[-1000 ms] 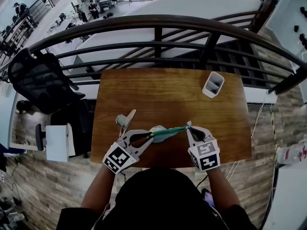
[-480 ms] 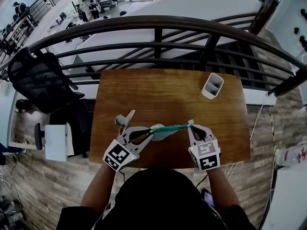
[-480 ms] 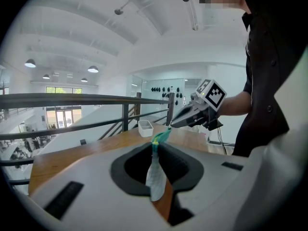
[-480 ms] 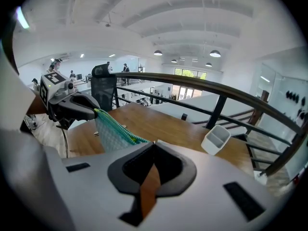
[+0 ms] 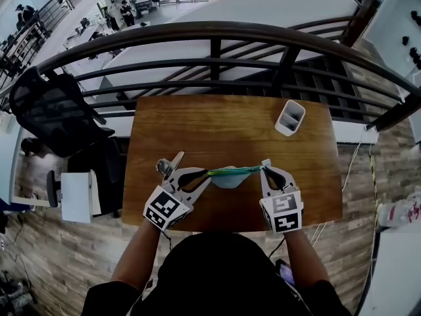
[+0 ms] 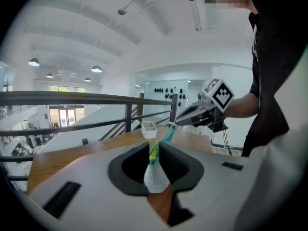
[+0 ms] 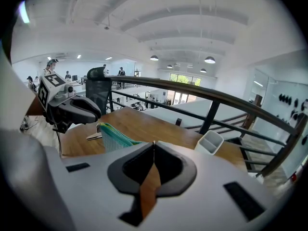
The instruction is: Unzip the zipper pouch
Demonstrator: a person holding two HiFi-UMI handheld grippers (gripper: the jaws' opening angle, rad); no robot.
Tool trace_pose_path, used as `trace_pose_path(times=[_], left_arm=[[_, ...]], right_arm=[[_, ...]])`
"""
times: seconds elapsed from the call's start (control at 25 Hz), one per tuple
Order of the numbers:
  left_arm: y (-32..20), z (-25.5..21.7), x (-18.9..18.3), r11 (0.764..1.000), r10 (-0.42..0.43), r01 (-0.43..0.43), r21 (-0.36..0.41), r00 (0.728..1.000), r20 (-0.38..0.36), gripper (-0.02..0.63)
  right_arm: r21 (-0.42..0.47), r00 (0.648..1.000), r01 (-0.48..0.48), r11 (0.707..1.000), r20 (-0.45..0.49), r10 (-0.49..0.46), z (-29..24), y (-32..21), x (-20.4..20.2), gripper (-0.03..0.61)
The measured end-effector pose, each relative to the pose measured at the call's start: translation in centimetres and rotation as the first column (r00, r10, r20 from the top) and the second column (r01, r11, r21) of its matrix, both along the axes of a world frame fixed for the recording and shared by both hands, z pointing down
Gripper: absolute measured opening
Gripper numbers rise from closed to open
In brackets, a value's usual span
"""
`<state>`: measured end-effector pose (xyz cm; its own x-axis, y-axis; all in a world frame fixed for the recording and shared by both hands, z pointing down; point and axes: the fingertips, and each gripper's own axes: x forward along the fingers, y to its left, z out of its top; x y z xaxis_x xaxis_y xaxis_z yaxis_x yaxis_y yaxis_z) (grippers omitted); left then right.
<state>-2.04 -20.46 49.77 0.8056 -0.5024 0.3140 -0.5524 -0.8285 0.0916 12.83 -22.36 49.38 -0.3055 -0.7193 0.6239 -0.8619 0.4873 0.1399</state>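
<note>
Left claw [image 5: 208, 174] and right claw [image 5: 264, 167] clamp the pouch [image 5: 230, 175] ends; the right's thin pinch could slip under tension.

Which part of the pouch [image 5: 229, 175] the right gripper [image 7: 154, 143] fingers are pinching is showing too small to tell. The person's head [image 5: 223, 268] is hiding the near edge of the bench [image 5: 223, 124], and the left gripper [image 5: 205, 174] is covering part of a small grey object [image 5: 168, 165].

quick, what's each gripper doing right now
left gripper: closed on one end of the zipper pouch
right gripper: closed, tips pinching the other end of the zipper pouch
</note>
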Motion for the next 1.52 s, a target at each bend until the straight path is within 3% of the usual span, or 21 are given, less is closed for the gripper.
trace_pose_path(times=[0.12, 0.2, 0.28, 0.68, 0.92, 1.24, 1.52], left_arm=[[-0.7, -0.5, -0.7, 0.999, -0.038, 0.037, -0.021, 0.998, -0.048, 0.054], [-0.8, -0.3, -1.3, 0.998, -0.053, 0.051, -0.032, 0.997, -0.052, 0.055], [-0.7, -0.1, -1.8, 0.998, -0.058, 0.056, -0.035, 0.997, -0.048, 0.055], [-0.6, -0.2, -3.7, 0.995, -0.095, 0.092, -0.043, 0.993, -0.07, 0.055], [-1.3, -2.3, -4.4, 0.989, -0.144, 0.145, 0.012, 0.986, -0.086, 0.055], [-2.5, -5.9, -8.3, 0.956, -0.276, 0.284, 0.074, 0.955, -0.107, 0.03], [-0.8, -8.9, -13.0, 0.919, -0.348, 0.371, 0.131, 0.922, -0.17, 0.023]], right_arm=[[-0.012, 1.0, 0.004, 1.0, 0.012, -0.004, 0.4, -0.1, -0.3, 0.032], [-0.025, 1.0, 0.017, 1.0, 0.016, -0.017, 0.8, -0.1, -0.6, 0.178], [-0.031, 1.0, 0.016, 0.999, 0.014, -0.016, 1.1, -0.1, -0.6, 0.193], [0.002, 0.999, -0.003, 1.0, 0.036, 0.003, 0.4, -0.2, -1.1, 0.149], [0.078, 0.997, -0.023, 0.997, 0.075, 0.017, -1.5, -0.4, -0.9, 0.106], [0.271, 0.991, -0.042, 0.962, 0.133, 0.005, -6.0, -0.3, -1.2, 0.029], [0.375, 0.982, -0.076, 0.924, 0.191, 0.003, -8.6, 2.3, -2.8, -0.005]])
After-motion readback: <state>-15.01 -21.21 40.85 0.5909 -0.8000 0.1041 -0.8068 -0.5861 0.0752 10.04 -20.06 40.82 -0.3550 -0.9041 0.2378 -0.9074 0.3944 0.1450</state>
